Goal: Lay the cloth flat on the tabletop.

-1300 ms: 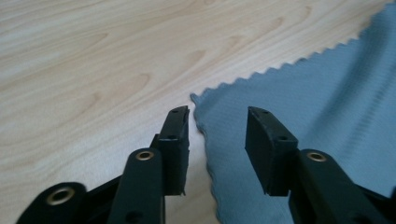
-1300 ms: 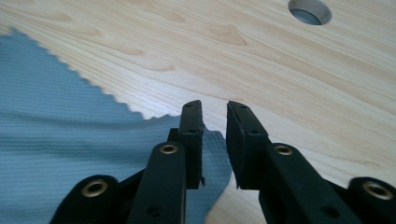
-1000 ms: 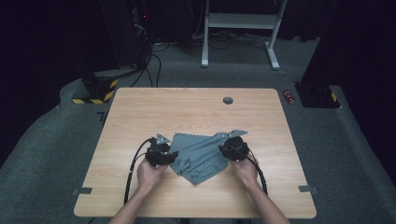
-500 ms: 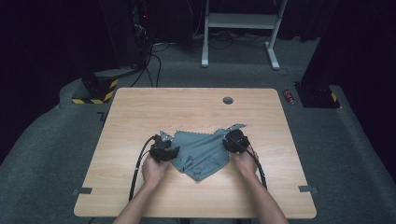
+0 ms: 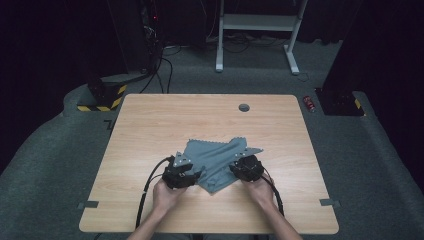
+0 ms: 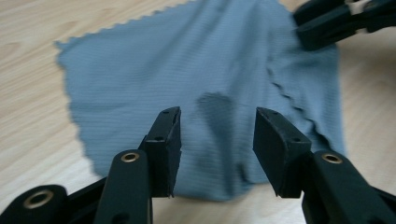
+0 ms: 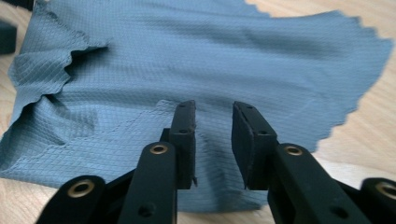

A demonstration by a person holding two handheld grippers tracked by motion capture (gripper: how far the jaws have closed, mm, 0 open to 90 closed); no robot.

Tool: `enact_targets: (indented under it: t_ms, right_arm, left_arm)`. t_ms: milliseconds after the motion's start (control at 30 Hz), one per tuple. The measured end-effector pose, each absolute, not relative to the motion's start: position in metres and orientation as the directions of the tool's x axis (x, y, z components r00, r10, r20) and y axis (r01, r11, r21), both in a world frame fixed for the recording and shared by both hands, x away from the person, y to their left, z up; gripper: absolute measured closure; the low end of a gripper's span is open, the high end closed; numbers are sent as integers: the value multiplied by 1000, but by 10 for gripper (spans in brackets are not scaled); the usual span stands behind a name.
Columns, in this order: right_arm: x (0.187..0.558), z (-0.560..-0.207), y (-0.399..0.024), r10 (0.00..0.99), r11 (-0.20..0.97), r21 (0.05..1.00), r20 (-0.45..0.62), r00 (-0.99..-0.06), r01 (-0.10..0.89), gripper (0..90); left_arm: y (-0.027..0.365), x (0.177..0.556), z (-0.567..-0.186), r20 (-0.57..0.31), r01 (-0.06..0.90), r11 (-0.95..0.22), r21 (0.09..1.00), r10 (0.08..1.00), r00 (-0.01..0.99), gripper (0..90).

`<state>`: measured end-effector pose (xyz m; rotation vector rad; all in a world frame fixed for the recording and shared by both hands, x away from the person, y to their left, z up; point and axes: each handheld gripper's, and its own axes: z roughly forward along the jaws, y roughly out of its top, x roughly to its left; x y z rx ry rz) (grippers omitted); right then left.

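Grey-blue cloth [image 5: 220, 161], zigzag-edged, bears no readable writing or label.

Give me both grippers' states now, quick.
Left gripper: open, jaws just opening, apart over the grey cloth, holding nothing.
Right gripper: open, jaws just opening, cloth beneath the gap, not pinched.

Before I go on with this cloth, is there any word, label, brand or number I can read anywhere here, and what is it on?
No readable text anywhere.
The grey cloth: plain weave with zigzag-cut edges, no tag or print showing.
The wooden table: bare, no marking.
The small red thing on the floor past the table's far right corner: too small to read.
The yellow-and-black stripes on the floor: a pattern, no letters.
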<state>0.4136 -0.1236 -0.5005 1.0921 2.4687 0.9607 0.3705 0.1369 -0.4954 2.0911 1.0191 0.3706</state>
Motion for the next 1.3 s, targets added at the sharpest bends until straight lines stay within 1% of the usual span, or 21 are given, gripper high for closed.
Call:
enact_targets:
  t_ms: [67,133,167,233,333,400,467,600,800,867,967,1133,1233,1300]
  right_arm:
    - [414,-504,-120,738,488,668,29,-674,563,677]
    - [414,-508,-115,732,499,662,24,-681,559,668]
    - [414,-509,-114,731,501,659,24,-682,560,667]
    - [413,-511,-110,725,516,653,11,-688,554,674]
    - [412,-511,-111,715,532,650,-2,-699,543,768]
    - [410,-510,-112,701,556,651,-33,-713,516,857]
    - [405,-511,-112,689,576,655,-69,-722,488,895]
    - [398,-510,-119,695,561,675,-70,-715,479,899]
    - [380,-506,-131,691,546,694,-55,-721,470,900]
    - [371,-506,-136,686,548,695,-56,-725,465,899]
    - [359,-510,-147,689,539,695,-39,-723,476,899]
    - [343,-514,-159,688,531,692,-15,-726,489,898]
    - [335,-511,-167,683,526,699,-8,-730,485,893]
    - [332,-509,-170,686,519,708,-12,-727,478,853]
  left_arm:
    - [128,372,-497,-44,537,-417,733,759,650,533]
    - [123,376,-499,-33,541,-436,719,757,653,573]
    - [121,377,-501,-32,542,-439,717,756,654,605]
    - [118,379,-504,-27,544,-448,709,754,656,711]
    - [119,377,-504,-33,541,-458,705,741,670,849]
    - [122,372,-500,-43,528,-457,716,726,687,883]
    - [127,363,-494,-32,502,-458,734,715,699,889]
    - [137,349,-490,-19,481,-460,746,707,707,890]
    - [156,323,-496,-37,493,-433,754,722,691,879]
    - [160,316,-502,-62,513,-411,754,732,678,873]
    - [166,310,-510,-89,539,-395,744,741,665,834]
    - [176,302,-513,-101,554,-384,739,750,653,815]
    - [180,298,-509,-114,554,-356,752,758,642,804]
    - [181,299,-504,-114,544,-338,768,764,635,762]
